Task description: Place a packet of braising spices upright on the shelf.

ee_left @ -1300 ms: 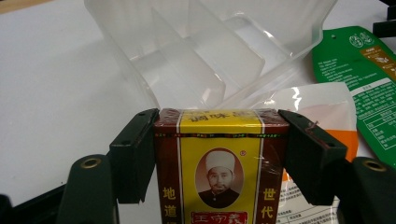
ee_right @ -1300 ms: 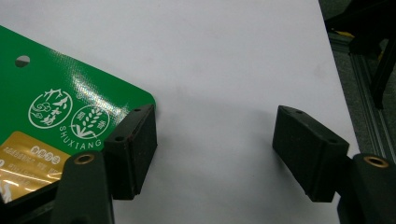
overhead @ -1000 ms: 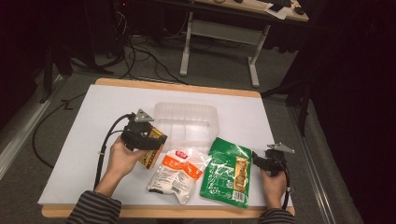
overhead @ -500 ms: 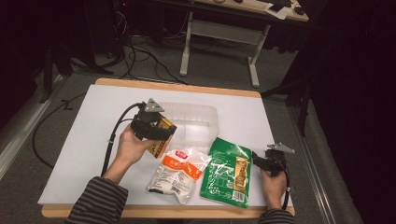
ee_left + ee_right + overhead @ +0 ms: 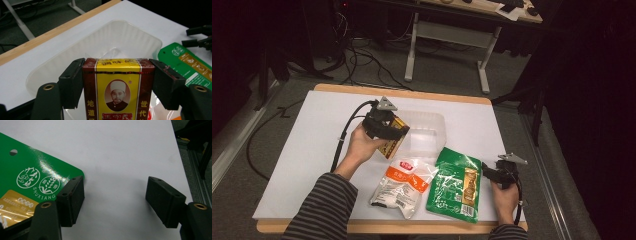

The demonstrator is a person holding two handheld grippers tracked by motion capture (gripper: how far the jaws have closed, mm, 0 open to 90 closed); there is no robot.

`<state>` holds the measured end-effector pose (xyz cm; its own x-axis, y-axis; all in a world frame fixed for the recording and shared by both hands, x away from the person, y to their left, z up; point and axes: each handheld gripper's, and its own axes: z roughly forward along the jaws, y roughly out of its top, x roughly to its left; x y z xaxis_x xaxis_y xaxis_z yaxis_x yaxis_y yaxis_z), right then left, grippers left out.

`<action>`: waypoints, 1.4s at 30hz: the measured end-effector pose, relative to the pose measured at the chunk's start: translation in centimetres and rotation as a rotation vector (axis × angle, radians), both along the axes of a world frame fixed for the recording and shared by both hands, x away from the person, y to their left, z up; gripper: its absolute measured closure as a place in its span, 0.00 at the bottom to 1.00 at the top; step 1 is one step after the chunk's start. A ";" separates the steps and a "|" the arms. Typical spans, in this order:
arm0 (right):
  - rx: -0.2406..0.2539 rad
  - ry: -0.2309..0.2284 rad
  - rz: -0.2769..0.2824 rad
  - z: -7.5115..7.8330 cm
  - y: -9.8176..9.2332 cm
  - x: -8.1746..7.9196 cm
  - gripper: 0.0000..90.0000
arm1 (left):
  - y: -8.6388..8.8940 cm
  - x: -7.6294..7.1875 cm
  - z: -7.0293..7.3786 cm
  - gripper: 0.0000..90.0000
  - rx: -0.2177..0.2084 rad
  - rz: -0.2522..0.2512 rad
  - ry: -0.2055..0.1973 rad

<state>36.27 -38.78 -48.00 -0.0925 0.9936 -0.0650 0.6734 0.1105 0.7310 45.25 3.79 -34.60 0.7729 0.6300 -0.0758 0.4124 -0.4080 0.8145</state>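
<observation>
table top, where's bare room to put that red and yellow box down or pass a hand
Bare white table lies left of the left gripper, which holds the red and yellow box. More lies behind the clear tray and along the right edge beyond the right gripper. The front middle is crowded: the white and orange pouch beside the green pouch.
</observation>
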 end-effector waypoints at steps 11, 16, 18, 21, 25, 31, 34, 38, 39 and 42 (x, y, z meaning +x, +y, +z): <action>-0.001 0.000 0.000 0.0 0.0 0.0 0.35 | 0.5 1.5 -1.0 0.37 -0.032 -0.002 -0.010; -0.002 -0.001 0.000 0.0 0.0 0.0 0.35 | 1.0 1.8 -1.0 0.37 -0.036 -0.010 -0.016; -0.002 -0.001 0.001 0.0 0.0 0.0 0.35 | 1.2 1.9 -1.0 0.37 -0.040 -0.011 -0.014; -0.004 -0.003 0.002 0.0 0.0 0.0 0.35 | 1.2 1.9 -1.0 0.37 -0.045 -0.006 -0.013; -0.006 -0.004 0.004 0.0 0.0 0.0 0.35 | 1.6 1.8 -0.8 0.37 -0.037 -0.012 -0.005; -0.005 -0.003 0.002 0.0 0.1 0.0 0.35 | 2.3 1.6 -0.4 0.37 -0.025 -0.023 -0.001; -0.006 -0.003 0.002 0.0 0.1 0.0 0.35 | 2.6 1.3 -0.2 0.37 -0.004 -0.040 -0.003; -0.008 -0.003 0.002 0.0 0.1 0.0 0.35 | 2.7 1.1 -0.1 0.37 0.009 -0.048 -0.012; -0.008 -0.003 0.002 0.0 0.1 0.0 0.35 | 2.9 1.1 0.0 0.37 0.018 -0.052 -0.018; -0.008 -0.003 0.003 0.0 0.1 0.0 0.35 | 3.0 1.2 -0.2 0.37 0.023 -0.057 -0.034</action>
